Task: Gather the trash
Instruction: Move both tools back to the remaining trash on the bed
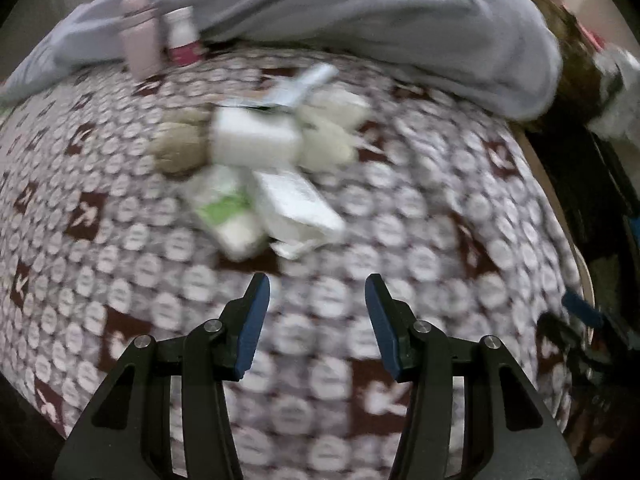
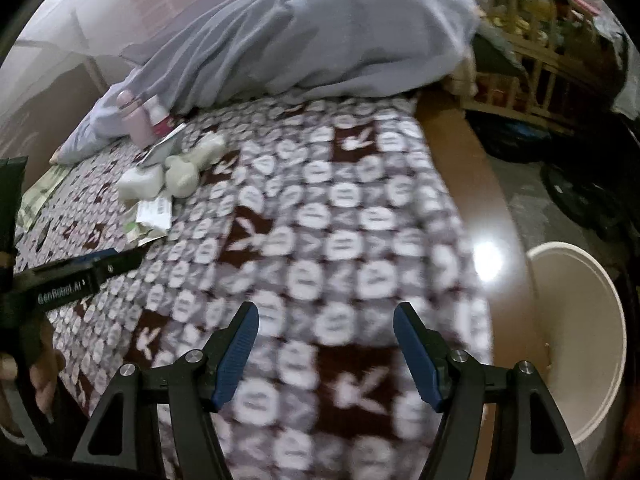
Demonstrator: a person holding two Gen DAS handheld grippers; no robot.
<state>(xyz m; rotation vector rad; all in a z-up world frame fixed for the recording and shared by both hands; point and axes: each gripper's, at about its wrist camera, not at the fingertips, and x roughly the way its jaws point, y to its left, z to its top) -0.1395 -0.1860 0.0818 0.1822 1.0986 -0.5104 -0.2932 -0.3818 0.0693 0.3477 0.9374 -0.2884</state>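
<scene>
A pile of trash lies on a bed with a brown and white patterned blanket (image 1: 420, 208): a white box (image 1: 252, 140), a white carton (image 1: 296, 204), a green and white packet (image 1: 228, 208), crumpled white paper (image 1: 328, 132) and a brownish wad (image 1: 180, 148). My left gripper (image 1: 318, 292) is open and empty, a short way in front of the pile. In the right wrist view the pile (image 2: 168, 176) is far left, with the left gripper (image 2: 112, 262) beside it. My right gripper (image 2: 326, 320) is open and empty over the blanket (image 2: 320, 208). A white bin (image 2: 580, 340) stands at right, beside the bed.
A grey duvet (image 1: 360, 12) is heaped at the far end of the bed. A pink bottle (image 1: 140, 36) and a small white bottle with a red label (image 1: 182, 36) stand against it. A wooden rack (image 2: 528, 40) and dark items stand on the floor at right.
</scene>
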